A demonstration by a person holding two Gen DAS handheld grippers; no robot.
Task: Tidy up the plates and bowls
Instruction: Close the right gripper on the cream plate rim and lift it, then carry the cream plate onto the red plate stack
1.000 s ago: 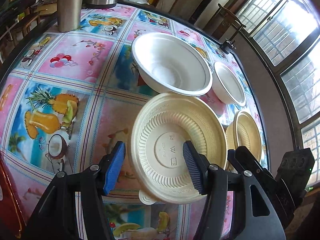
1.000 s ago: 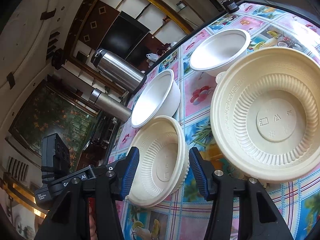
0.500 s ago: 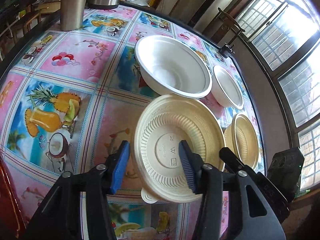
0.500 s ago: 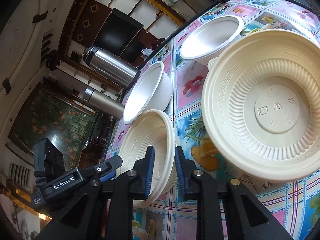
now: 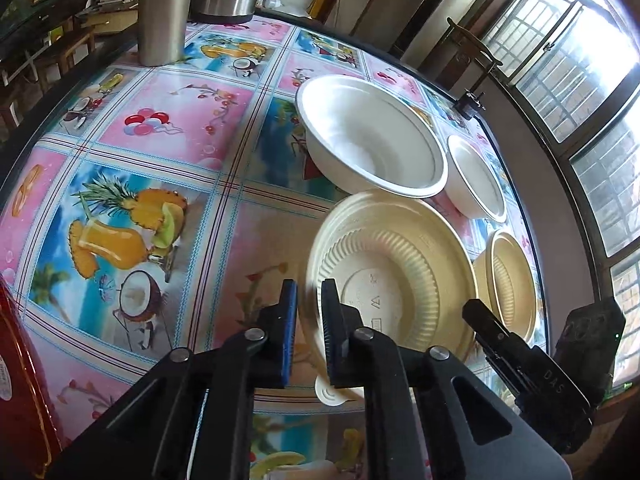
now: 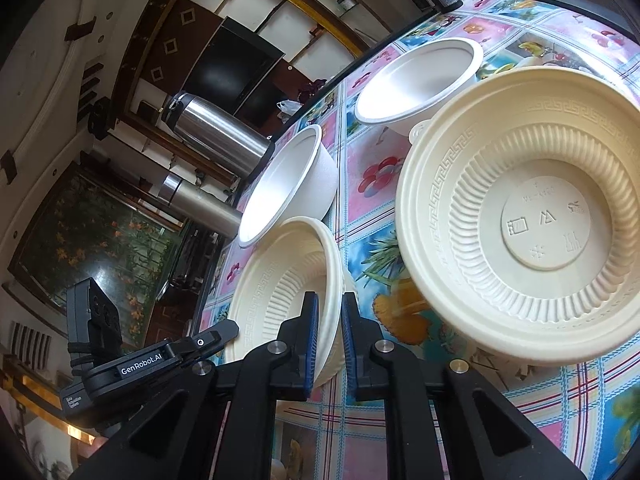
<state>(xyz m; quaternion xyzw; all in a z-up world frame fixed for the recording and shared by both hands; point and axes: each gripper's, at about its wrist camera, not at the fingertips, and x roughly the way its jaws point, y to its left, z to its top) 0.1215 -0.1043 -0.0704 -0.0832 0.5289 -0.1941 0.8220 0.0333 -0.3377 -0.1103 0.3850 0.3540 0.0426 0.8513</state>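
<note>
I'm pinching two cream plates by their rims — left gripper clamping the big plate, right gripper clamping the small plate — light, stiff, probably slick plastic.

Fruit-print tablecloth, two steel flasks, barred window

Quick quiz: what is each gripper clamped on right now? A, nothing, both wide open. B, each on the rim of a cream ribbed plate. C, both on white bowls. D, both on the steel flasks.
B: the left gripper pinches the large cream plate rim, and the right gripper pinches the smaller cream plate rim.
</note>
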